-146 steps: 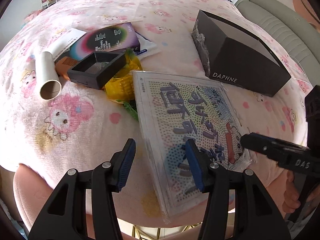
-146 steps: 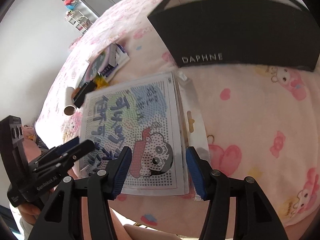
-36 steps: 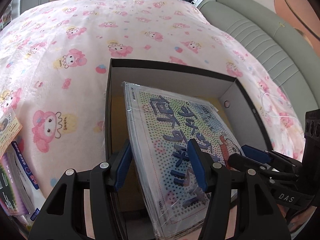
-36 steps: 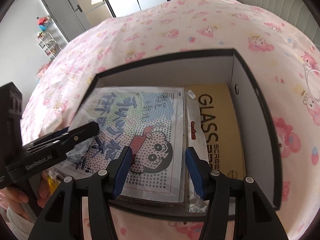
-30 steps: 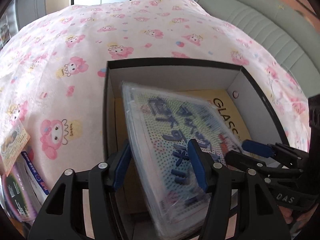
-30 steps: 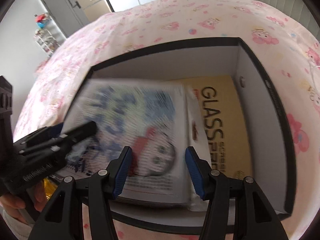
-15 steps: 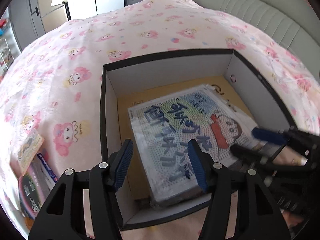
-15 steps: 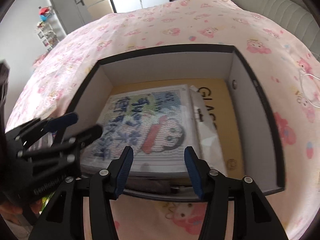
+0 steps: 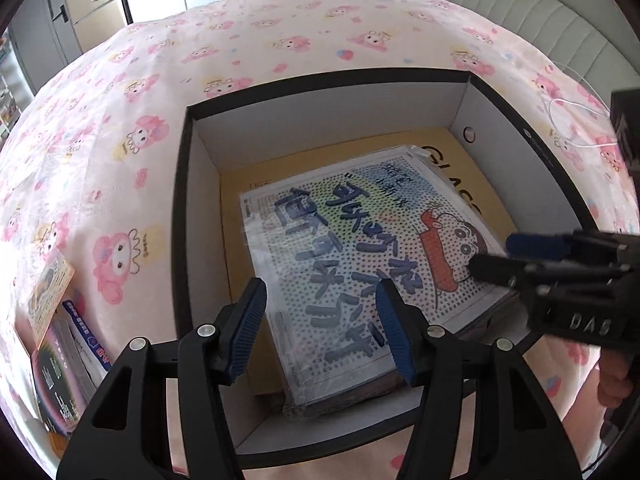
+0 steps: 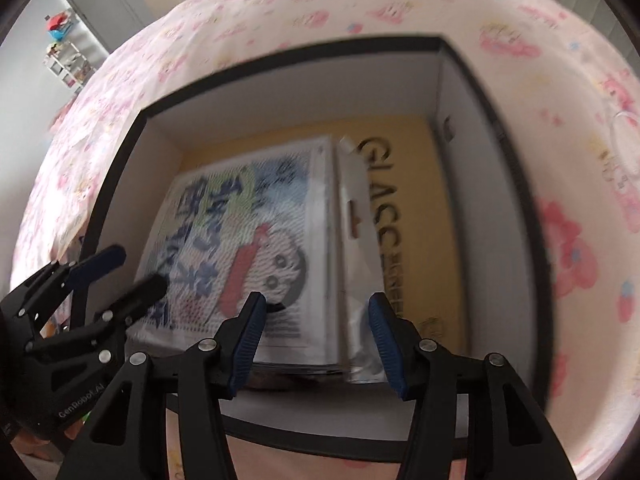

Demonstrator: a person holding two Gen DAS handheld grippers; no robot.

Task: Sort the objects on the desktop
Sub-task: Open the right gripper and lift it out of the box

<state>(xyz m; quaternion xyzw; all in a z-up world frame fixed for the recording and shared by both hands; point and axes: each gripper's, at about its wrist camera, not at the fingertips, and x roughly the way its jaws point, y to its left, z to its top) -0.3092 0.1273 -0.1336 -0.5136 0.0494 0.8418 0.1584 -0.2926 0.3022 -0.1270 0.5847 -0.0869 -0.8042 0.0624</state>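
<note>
Now both released: left gripper and right gripper spread wide, grasping nothing, above the kit lying flat inside the box ahead.

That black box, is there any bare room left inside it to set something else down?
Some. Inside the black cardboard box, the plastic-wrapped bead-art kit covers most of the yellow packet printed GLASS. Bare strips remain along the far white wall and beside the left wall. The near right corner is crowded by the right gripper.
</note>
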